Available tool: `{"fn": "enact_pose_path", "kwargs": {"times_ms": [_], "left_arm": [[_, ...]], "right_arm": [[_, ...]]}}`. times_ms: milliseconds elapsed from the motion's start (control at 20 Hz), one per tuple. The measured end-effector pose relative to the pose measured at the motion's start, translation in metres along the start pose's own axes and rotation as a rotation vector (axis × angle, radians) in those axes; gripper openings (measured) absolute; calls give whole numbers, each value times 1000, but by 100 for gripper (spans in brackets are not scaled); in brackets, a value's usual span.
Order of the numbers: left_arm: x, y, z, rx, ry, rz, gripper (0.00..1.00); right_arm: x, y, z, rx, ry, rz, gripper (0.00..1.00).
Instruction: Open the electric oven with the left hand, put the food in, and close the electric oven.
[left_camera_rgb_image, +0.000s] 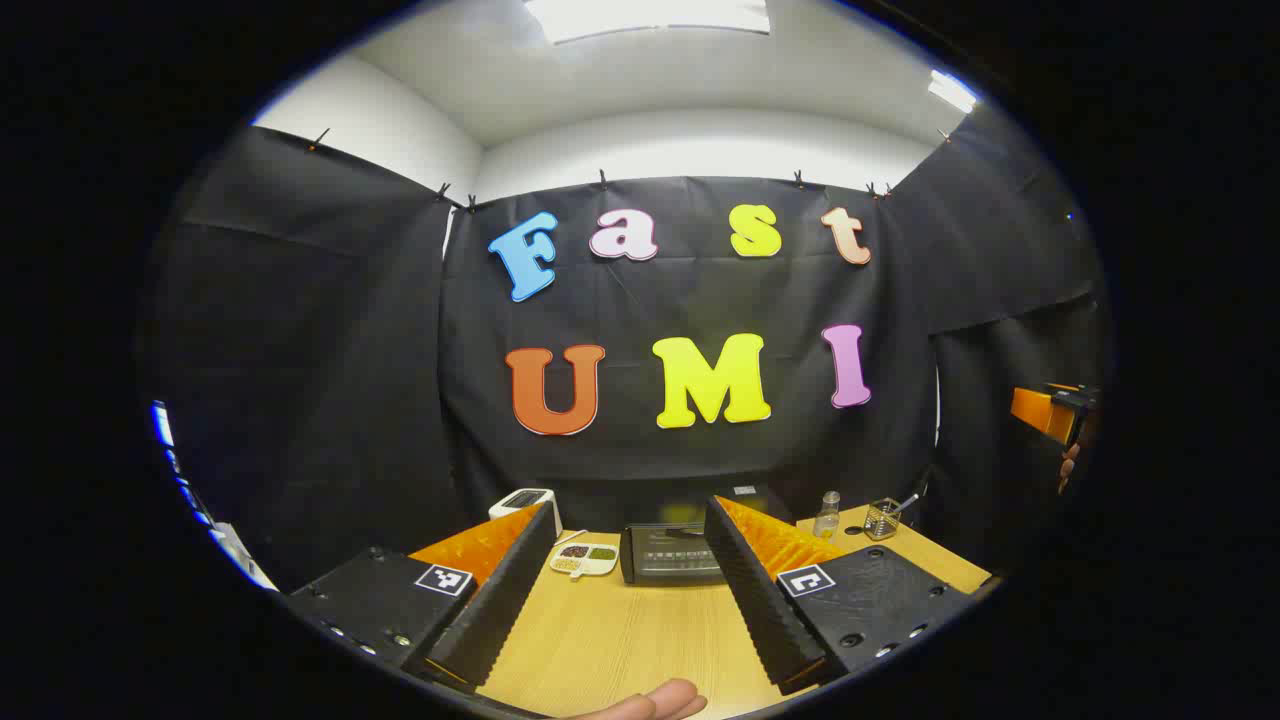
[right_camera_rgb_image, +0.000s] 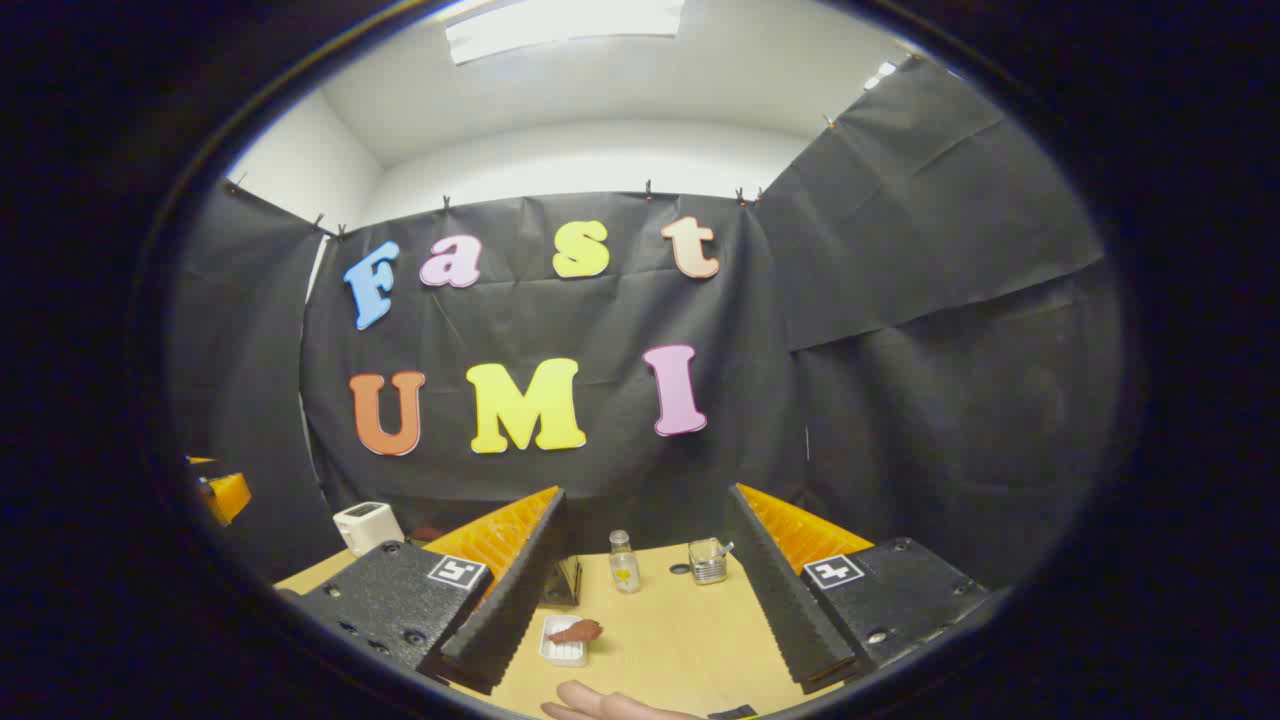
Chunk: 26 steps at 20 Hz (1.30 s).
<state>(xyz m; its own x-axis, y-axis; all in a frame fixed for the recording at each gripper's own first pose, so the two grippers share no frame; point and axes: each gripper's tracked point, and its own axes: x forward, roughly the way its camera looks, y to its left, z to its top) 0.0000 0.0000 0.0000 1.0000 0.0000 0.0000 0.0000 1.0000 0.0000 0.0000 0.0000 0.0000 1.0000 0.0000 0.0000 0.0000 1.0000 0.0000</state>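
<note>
The black electric oven (left_camera_rgb_image: 670, 552) stands at the back of the wooden table (left_camera_rgb_image: 620, 640), straight ahead between the fingers of my left gripper (left_camera_rgb_image: 630, 510), and its door looks shut. That gripper is open, holds nothing and hovers well short of the oven. A reddish-brown piece of food (right_camera_rgb_image: 578, 630) lies on a small white tray (right_camera_rgb_image: 562, 648), low between the fingers of my right gripper (right_camera_rgb_image: 645, 495), which is open too. A corner of the oven (right_camera_rgb_image: 564, 582) peeks out behind the right gripper's left finger.
A divided white dish (left_camera_rgb_image: 585, 558) lies left of the oven and a white appliance (left_camera_rgb_image: 522, 500) stands behind it. A small bottle (right_camera_rgb_image: 624, 560) and a glass jar (right_camera_rgb_image: 708, 560) stand at the table's far right. A person's fingers (left_camera_rgb_image: 650, 705) show at the bottom.
</note>
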Motion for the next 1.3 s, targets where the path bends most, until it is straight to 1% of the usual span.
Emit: {"fn": "enact_pose_path", "kwargs": {"times_ms": [150, 200, 300, 350, 400, 500, 600, 650, 700, 750, 950, 1000, 1050, 1150, 1200, 1250, 1300], "left_arm": [[0, -6, 1, -32, -13, -5, 95], [1, -6, 2, -35, -13, -3, 95], [6, -11, 1, -30, -9, -27, 95], [9, -14, 0, -35, -5, -43, 95], [12, -16, 0, -44, -5, -55, 95], [20, -17, 2, -54, -2, -60, 95], [28, -24, 5, -55, -3, -79, 95], [34, -27, 8, -51, -7, -81, 95], [40, -30, 10, -43, -13, -81, 95], [47, -33, 12, -37, -18, -82, 95], [77, -50, 13, -49, -28, -99, 95], [85, -52, 15, -54, -35, -102, 95], [95, -53, 13, -61, -39, -98, 95], [121, -53, 3, -53, -21, -91, 94], [136, -54, -5, -49, -2, -88, 95], [149, -57, -15, -46, 20, -88, 95], [165, -61, -24, -43, 44, -96, 95]], "right_arm": [[-7, 4, 6, 4, -31, 33, 97], [-8, 2, 9, 7, -42, 33, 100], [-7, -1, 9, 21, -43, 35, 100], [-3, -1, 9, 20, -40, 35, 97], [1, -3, 9, 15, -38, 38, 100], [15, -5, 6, 18, -25, 54, 100], [28, -10, 4, 25, -7, 65, 100], [35, -11, 4, 25, -5, 70, 97], [42, -13, 4, 19, -1, 71, 97], [49, -15, 3, 11, 2, 73, 100], [70, -16, 5, 2, 16, 94, 100], [76, -17, 7, -3, 10, 93, 97], [82, -20, 10, -9, 0, 89, 100], [92, -24, 13, -24, -20, 77, 100], [96, -25, 13, -31, -27, 75, 96], [100, -25, 12, -35, -31, 75, 100], [103, -26, 11, -35, -32, 76, 100]]}}
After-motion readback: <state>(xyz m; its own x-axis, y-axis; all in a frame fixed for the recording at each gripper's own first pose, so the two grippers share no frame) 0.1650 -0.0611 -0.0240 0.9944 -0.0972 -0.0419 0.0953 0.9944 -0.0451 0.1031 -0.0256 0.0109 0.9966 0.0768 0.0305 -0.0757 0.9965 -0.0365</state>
